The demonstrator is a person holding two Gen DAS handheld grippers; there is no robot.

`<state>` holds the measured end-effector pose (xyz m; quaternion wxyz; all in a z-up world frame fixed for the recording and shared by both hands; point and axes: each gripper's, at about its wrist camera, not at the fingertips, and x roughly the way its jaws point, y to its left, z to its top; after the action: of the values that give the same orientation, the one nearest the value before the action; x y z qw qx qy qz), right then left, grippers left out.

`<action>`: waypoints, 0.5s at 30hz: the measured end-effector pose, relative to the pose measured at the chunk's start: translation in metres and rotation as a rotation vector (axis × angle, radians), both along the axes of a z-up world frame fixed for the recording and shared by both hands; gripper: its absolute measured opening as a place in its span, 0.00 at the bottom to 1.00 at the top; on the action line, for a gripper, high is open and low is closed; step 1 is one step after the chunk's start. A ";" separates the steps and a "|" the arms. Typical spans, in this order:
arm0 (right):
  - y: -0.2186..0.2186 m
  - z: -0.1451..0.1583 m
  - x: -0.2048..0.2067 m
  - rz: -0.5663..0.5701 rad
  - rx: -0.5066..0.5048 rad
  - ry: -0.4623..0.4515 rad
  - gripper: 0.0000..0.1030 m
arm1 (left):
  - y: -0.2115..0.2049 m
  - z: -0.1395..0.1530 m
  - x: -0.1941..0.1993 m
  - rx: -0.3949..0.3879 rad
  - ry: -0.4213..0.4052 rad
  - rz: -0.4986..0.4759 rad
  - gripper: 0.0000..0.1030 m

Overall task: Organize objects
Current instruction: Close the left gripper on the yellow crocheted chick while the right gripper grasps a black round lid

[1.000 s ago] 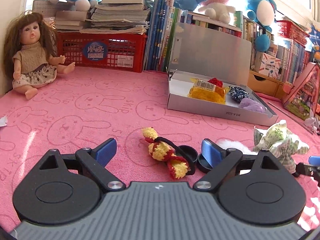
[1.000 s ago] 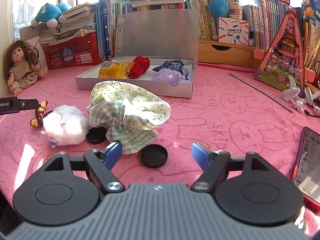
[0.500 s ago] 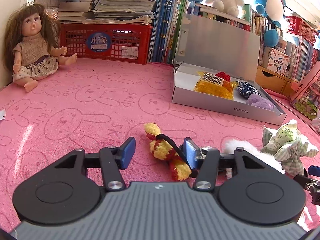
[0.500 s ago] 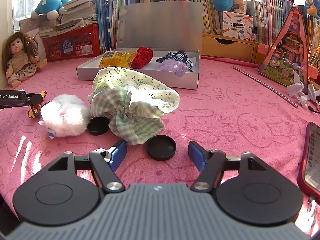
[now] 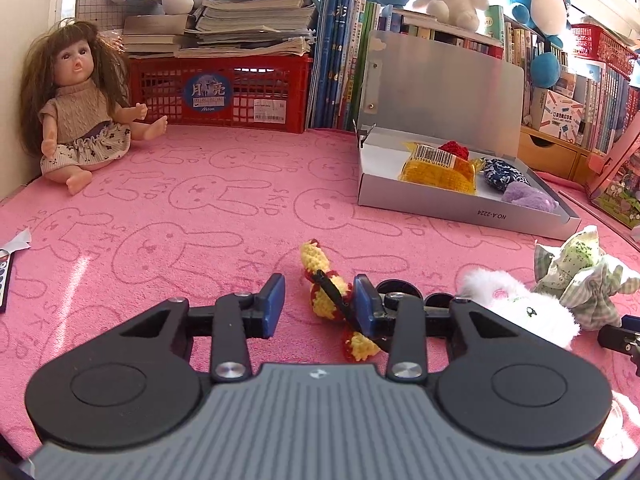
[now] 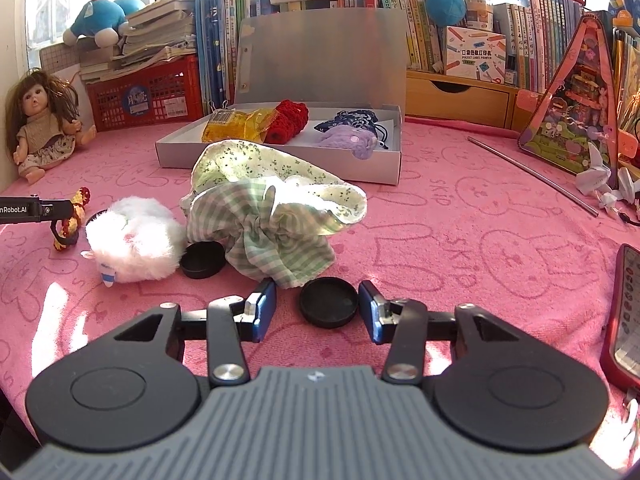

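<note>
My left gripper (image 5: 319,305) is open, its jaws on either side of a yellow-and-red crocheted scrunchie (image 5: 325,292) with a black band, lying on the pink cloth. The right pad touches it; the left pad stands apart. My right gripper (image 6: 317,312) is open around a black round lid (image 6: 329,307) on the cloth, both pads apart from it. A white fluffy toy (image 6: 134,233), a green checked fabric pouch (image 6: 272,216) and a second black lid (image 6: 202,259) lie between the grippers. An open grey box (image 5: 468,213) holds several soft items.
A doll (image 5: 78,108) sits at the far left by a red basket (image 5: 224,92) under stacked books. Books and plush toys line the back. A phone (image 6: 624,316) lies at the right edge, a metal rod (image 6: 532,172) and a pink toy house (image 6: 576,108) behind it.
Both grippers have narrowed their jaws and moved forward and lower. The left one now brackets the scrunchie; the right one now brackets the black lid.
</note>
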<state>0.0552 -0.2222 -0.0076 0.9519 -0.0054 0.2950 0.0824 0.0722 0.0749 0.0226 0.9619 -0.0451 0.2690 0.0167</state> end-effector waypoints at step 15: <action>0.004 0.001 -0.003 0.005 -0.011 -0.002 0.42 | -0.011 -0.007 0.014 -0.004 0.045 0.002 0.43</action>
<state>0.0522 -0.2186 -0.0069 0.9519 -0.0114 0.2946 0.0831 0.0865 0.0642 0.0154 0.9555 -0.0469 0.2905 0.0180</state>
